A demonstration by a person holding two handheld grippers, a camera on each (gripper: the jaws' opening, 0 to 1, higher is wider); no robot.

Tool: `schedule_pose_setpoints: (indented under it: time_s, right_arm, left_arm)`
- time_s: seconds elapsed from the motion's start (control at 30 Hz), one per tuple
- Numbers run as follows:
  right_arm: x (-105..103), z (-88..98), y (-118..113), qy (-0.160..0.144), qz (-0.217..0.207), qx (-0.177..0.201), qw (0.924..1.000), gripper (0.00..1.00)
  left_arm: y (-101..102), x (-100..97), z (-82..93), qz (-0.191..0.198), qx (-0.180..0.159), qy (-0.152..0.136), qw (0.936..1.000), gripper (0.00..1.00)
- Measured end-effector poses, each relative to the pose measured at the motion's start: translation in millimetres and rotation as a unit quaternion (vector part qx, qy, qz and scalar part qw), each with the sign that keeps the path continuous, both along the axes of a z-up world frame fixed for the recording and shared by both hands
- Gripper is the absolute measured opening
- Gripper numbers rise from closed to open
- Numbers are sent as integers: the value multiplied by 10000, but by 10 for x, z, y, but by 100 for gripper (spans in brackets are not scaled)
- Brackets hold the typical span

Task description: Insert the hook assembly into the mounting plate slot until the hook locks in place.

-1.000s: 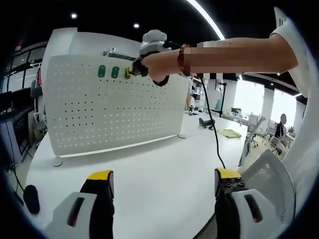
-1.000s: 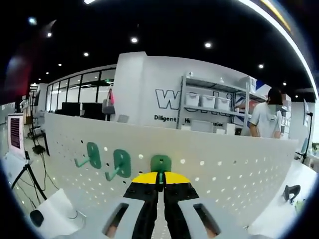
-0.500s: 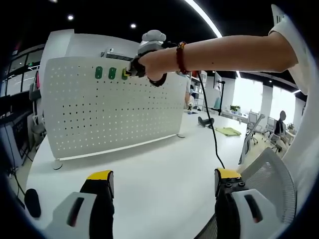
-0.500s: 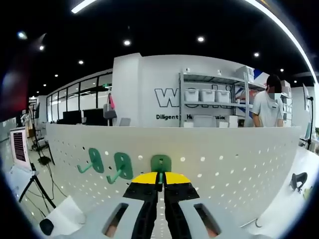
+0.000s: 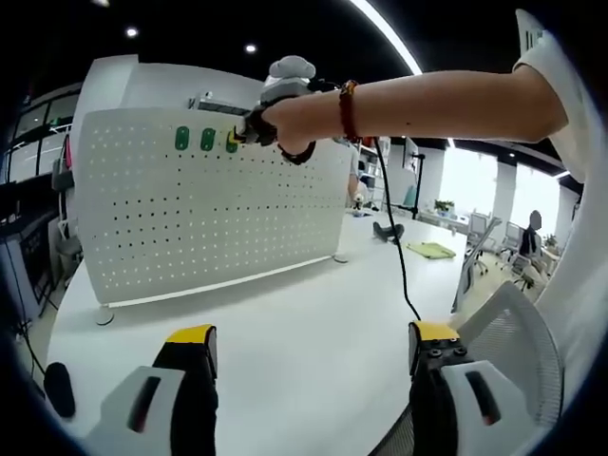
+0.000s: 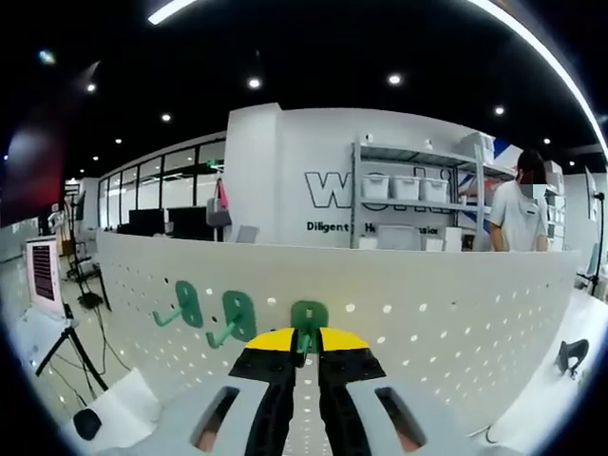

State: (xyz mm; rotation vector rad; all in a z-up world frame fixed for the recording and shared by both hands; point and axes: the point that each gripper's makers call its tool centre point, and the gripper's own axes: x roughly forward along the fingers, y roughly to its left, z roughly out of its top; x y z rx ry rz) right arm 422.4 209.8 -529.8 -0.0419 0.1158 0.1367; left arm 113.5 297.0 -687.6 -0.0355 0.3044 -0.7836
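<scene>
1. White tabletop (image 5: 285, 332) fills the lower part of the left gripper view, with an upright white pegboard (image 5: 190, 209) standing across it in an open office.
2. At the bottom of that view the left gripper (image 5: 309, 347) hangs over the table with its yellow-tipped jaws wide apart and nothing between them.
3. A person's hand (image 5: 290, 123) reaches from the right and holds the right gripper (image 5: 249, 131) against the top row of the pegboard, beside two green hooks (image 5: 194, 139) already mounted there.
4. A black cable (image 5: 394, 237) hangs from that gripper toward the table, and a mesh chair back (image 5: 518, 332) sits at the right.
5. Along the right gripper view's lower half runs the pegboard (image 6: 456, 313), with a shelf of white bins (image 6: 404, 190) behind it and a person in a white shirt (image 6: 528, 214) at the right.
6. The right gripper (image 6: 305, 344) has its jaws pressed together on the stem of a green hook (image 6: 309, 318), whose plate lies flat against the board.
7. The two mounted hooks (image 6: 214, 312) stand just left of it.
</scene>
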Motion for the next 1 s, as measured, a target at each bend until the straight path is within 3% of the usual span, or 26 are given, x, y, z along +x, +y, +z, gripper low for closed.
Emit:
schedule_pose_setpoints:
  time_s: [0.23, 0.57, 1.0]
  right_arm:
    - [-21, -96, 15, 164, 143, 118, 9997, 19]
    - [-91, -140, 73, 160, 425, 125, 9989, 32]
    - [-189, -135, 29, 129, 494, 110, 9986, 31]
  left_arm:
    - [-5, 1, -12, -15, 19, 19, 10000, 85]
    - [-30, -10, -21, -46, 59, 35, 10000, 85]
    - [-77, -8, 9, -125, 103, 16, 9999, 85]
